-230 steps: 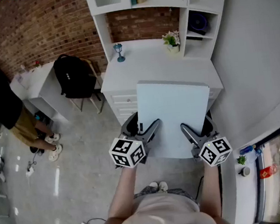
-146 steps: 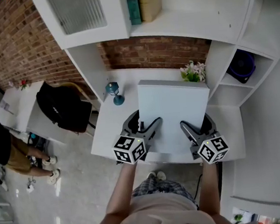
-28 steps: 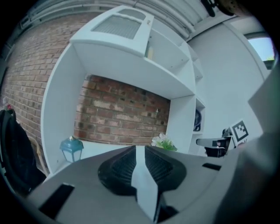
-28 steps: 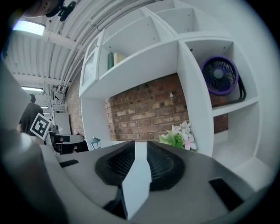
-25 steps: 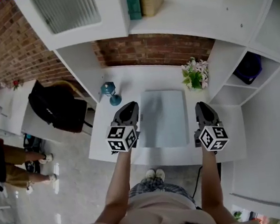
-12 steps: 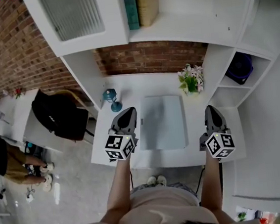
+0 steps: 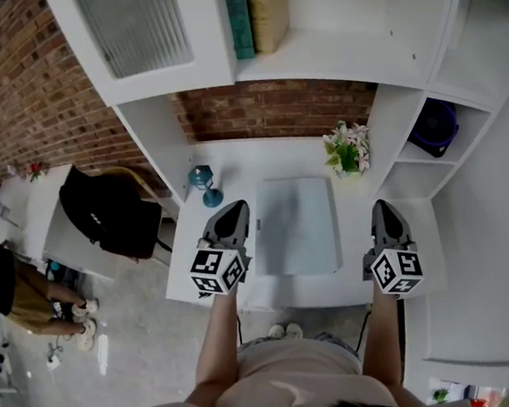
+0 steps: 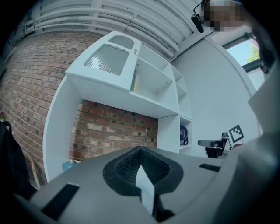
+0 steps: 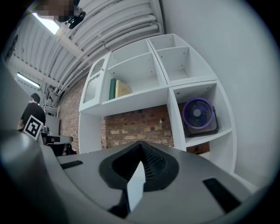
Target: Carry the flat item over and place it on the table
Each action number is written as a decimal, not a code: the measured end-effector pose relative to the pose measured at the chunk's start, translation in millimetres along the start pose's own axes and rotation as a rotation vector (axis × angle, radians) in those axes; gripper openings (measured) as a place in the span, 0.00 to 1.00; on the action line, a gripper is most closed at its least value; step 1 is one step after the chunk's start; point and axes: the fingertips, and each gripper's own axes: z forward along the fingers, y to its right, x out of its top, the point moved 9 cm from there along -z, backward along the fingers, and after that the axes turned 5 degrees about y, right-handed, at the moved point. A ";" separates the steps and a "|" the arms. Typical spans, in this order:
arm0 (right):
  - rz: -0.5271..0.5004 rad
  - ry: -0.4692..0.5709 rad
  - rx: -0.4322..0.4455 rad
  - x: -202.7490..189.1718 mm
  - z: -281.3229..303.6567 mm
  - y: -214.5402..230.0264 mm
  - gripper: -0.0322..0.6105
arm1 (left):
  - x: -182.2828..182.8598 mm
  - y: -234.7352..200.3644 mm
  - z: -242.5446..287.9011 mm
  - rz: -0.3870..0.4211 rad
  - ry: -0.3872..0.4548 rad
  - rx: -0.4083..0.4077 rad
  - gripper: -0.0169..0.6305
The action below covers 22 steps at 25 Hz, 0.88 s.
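Nearest: left gripper [image 7: 231, 211] and right gripper [image 7: 385, 208], both held level above the front part of the table [image 7: 247, 291]. Each gripper's own view shows its fingers pressed together with nothing between them. Both empty.

Between the two pairs of fingers: the board [image 7: 300, 226], a pale flat panel lying face down on the tabletop. Its left long edge sits just beside the left fingertips. Its right long edge is well apart from the right fingertips. Neither gripper touches it. Placement looks done.

Handling, judged from looks:
- Thin, straight-edged, no sag or curl: probably stiff.
- Probably light for its spread, but wide, so one pinch would let it swing. Two grips are wanted, one per side.
- Face looks smooth, likely slick against the pads, so pinch well in from the edge.
- It lies flush on the table with no gap for a lower finger. To lift it again, slide it toward the front edge until it overhangs, then pinch the near edge at both corners.
- Corners may chip if knocked against the shelf posts.

Beyond the fingertips: a small blue lamp [image 7: 204, 183] ahead of the left fingers, a pot of flowers [image 7: 346, 148] past the board's far right corner. Farther right, a fan [image 7: 433, 125] in a cubby. Books [image 7: 249, 11] on the shelf above.
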 end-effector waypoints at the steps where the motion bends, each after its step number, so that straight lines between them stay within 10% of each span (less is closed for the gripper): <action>1: -0.003 -0.004 0.002 -0.8 0.4 -0.9 0.07 | 0.4 0.1 -0.1 -0.001 0.001 0.000 0.07; 22: -0.008 -0.035 -0.005 -6.0 2.1 -1.2 0.07 | -4.5 -1.2 4.4 -0.030 -0.017 -0.010 0.07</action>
